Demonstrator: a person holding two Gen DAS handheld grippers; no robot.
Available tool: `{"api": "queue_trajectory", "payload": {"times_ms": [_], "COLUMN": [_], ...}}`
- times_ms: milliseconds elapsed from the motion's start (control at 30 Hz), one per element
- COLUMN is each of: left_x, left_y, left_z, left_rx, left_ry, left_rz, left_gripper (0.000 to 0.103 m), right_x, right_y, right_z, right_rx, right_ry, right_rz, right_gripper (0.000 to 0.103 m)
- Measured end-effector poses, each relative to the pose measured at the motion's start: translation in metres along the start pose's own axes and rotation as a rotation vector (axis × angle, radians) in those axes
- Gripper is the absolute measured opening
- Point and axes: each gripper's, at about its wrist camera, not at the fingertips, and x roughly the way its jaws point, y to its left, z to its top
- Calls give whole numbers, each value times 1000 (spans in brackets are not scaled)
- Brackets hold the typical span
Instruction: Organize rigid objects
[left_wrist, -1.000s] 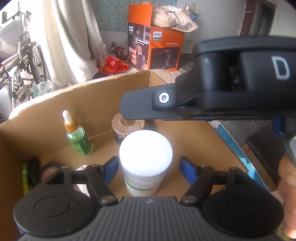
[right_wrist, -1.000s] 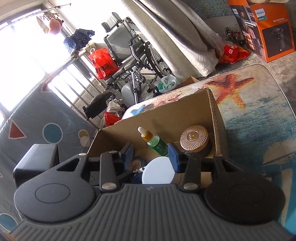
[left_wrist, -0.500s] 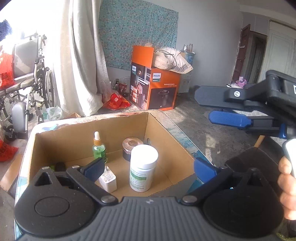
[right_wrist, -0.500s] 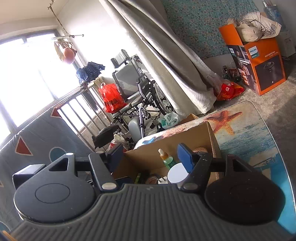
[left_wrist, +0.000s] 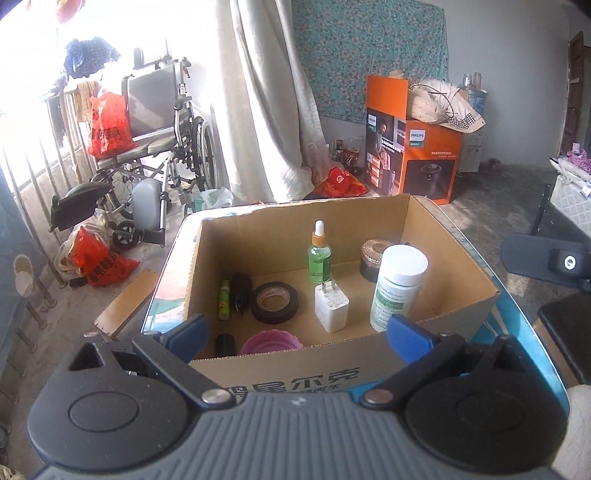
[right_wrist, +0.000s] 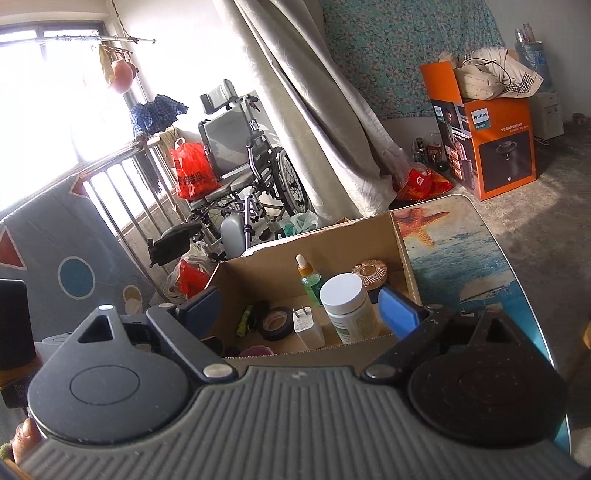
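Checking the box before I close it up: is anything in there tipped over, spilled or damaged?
Nothing stands out. In the cardboard box the white-capped bottle, green dropper bottle and white charger stand upright, and the black tape roll lies flat. No spill shows. Items at the near wall are partly hidden.

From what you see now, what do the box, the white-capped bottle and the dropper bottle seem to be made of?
The box looks like brown corrugated cardboard: matte, with raw cut edges.
The white-capped bottle is probably plastic: opaque white, smooth cap, a printed label around it.
The dropper bottle is clear and shows green; whether it is glass or plastic I cannot tell. Its white bulb looks like rubber.
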Motion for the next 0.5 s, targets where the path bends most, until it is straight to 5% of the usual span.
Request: {"api": "queue_trajectory", "payload": {"times_ms": [300,500], "left_x": [12,19], "left_y": [21,25], "left_z": [-15,-18], "left_rx": [-92,-93], "left_ry": [24,35], "left_rz": [-15,49], "left_gripper": [103,103], "right_x": [26,64], "right_y": [14,18], "right_z": [-18,-23], "right_rx": [-119,-147], "right_ry": [79,135], "right_rz": [-172,-230], "right_gripper": [102,101]}}
